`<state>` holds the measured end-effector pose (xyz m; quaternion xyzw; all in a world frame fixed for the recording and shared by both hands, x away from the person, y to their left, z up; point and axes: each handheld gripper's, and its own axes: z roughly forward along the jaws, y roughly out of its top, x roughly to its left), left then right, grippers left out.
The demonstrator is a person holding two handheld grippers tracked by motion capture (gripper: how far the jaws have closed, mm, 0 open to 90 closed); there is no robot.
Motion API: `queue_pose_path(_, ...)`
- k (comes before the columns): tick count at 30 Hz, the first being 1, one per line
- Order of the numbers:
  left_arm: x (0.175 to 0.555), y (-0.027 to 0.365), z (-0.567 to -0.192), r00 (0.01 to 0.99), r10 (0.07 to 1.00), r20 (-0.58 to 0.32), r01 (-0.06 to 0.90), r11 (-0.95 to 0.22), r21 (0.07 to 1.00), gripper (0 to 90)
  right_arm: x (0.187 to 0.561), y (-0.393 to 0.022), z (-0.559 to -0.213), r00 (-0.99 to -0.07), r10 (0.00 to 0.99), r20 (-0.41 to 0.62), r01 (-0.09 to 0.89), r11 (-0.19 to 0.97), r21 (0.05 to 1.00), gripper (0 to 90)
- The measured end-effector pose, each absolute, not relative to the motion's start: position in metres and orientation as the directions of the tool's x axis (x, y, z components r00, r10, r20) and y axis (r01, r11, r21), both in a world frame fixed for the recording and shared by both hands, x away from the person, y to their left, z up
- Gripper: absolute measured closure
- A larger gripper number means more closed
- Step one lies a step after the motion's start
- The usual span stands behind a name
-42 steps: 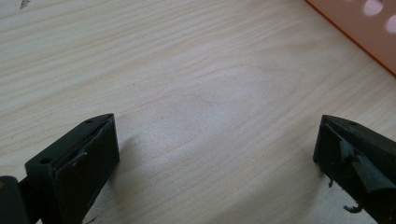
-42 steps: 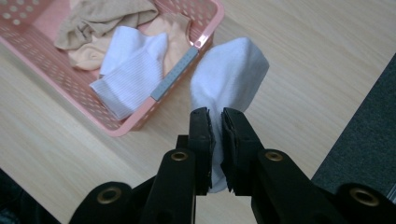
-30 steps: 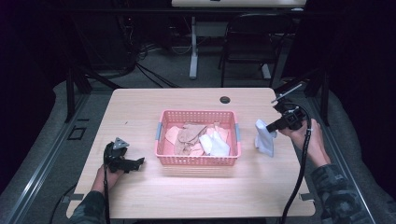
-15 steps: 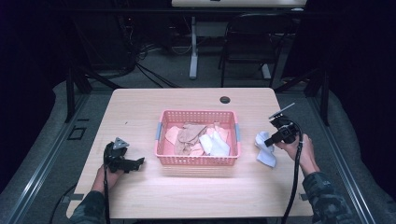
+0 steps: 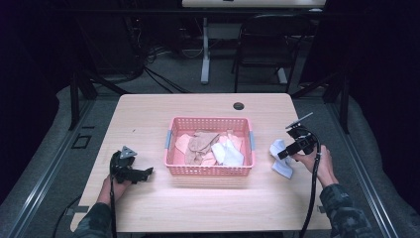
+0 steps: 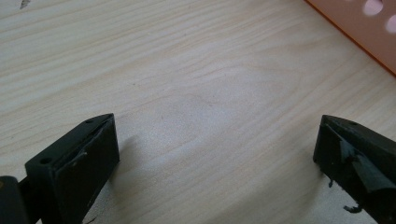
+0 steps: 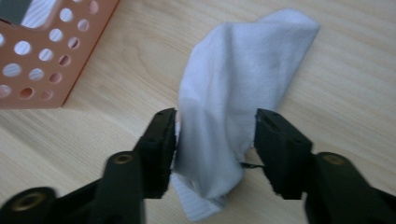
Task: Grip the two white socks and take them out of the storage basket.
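Releasing the pale blue-white cloth sock (image 7: 236, 107) onto the light wooden table (image 5: 148, 119), right of the pink perforated plastic basket (image 5: 210, 171), we see our right gripper (image 7: 215, 140) has just been opening, sock between its jaws but no longer pinched. Our left gripper (image 6: 215, 158) rests spread and empty near the basket's left. We should lift straight up so nothing snags.

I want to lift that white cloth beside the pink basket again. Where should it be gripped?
Grip the white cloth across its narrow bunched middle, coming from above at the end away from the pink basket. There the raised fold fits between the right gripper's jaws; the flatter spread end lies against the wooden table.
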<state>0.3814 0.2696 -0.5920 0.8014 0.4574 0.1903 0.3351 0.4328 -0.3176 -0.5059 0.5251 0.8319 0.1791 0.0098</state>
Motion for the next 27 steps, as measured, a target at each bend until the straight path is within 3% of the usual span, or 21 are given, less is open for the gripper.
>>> queue_pose_path(7, 0.381, 0.270, -0.592, 0.509, 0.861, -0.002, 0.606, -0.357, 0.711, 0.1, 0.426, -0.309, -0.476, -0.471, 0.872, 0.133, 0.840, 0.397, 0.370, 14.1)
queue_pose_path(15, 0.381, 0.270, -0.592, 0.509, 0.861, -0.002, 0.606, -0.356, 0.711, 0.1, 0.419, -0.276, -0.444, -0.529, 0.844, 0.089, 0.795, 0.457, 0.398, 4.3)
queue_pose_path(27, 0.381, 0.270, -0.592, 0.509, 0.861, -0.002, 0.606, -0.356, 0.711, 0.1, 0.425, -0.220, -0.416, -0.627, 0.775, 0.078, 0.723, 0.542, 0.429, 0.0)
